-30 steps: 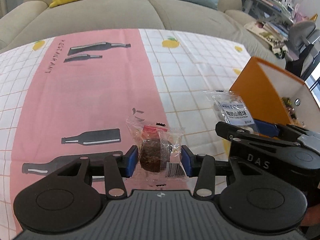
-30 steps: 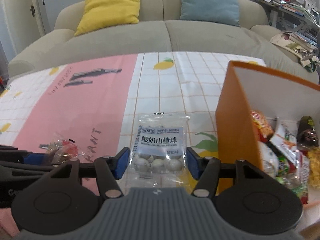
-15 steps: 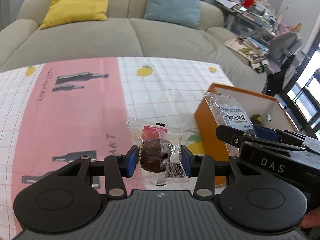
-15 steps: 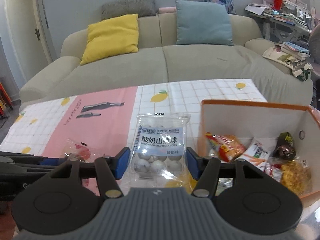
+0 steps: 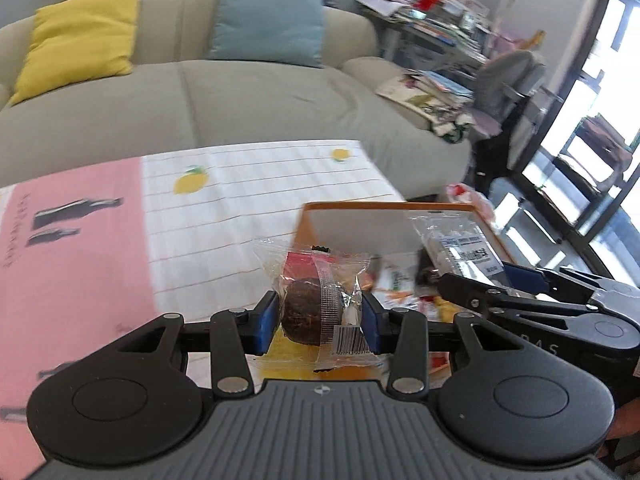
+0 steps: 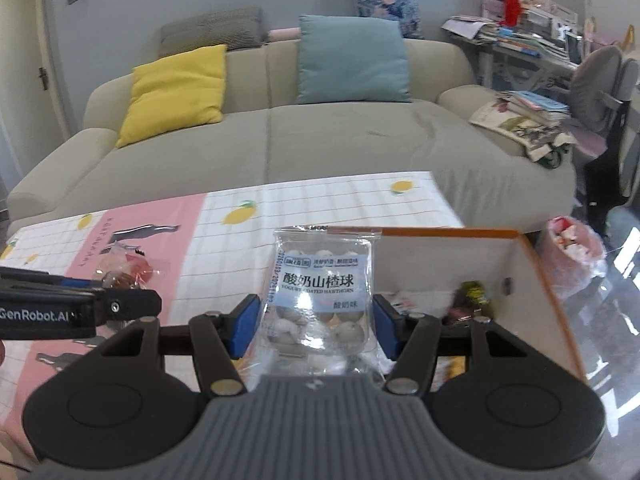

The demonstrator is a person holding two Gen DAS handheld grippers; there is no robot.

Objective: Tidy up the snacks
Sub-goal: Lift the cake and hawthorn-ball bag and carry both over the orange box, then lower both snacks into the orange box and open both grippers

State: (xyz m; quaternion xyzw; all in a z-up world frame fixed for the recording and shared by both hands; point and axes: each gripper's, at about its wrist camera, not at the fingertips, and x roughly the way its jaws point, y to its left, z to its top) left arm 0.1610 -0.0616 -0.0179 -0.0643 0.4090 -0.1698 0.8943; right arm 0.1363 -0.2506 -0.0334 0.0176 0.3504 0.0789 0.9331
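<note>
My left gripper (image 5: 318,316) holds a clear packet with a round brown cake (image 5: 308,304) above the near left corner of the orange box (image 5: 380,206); its jaws are closing, the blue pads pressed on the packet. My right gripper (image 6: 316,326) is shut on a clear packet of white hawthorn balls (image 6: 320,280), in the air over the left end of the orange box (image 6: 452,234). Several wrapped snacks (image 6: 468,298) lie inside the box. In the right wrist view, the left gripper (image 6: 120,280) shows at far left with its cake packet (image 6: 128,268).
The box stands at the right end of a table with a pink and white checked cloth (image 6: 320,200). Behind it is a beige sofa (image 6: 320,136) with yellow and teal cushions. A pink-bagged bin (image 6: 572,248), a grey chair (image 6: 600,88) and a cluttered desk stand to the right.
Both grippers have risen and moved right, each carrying its packet from above the cloth to above the orange box. The box interior has come into view below them.
</note>
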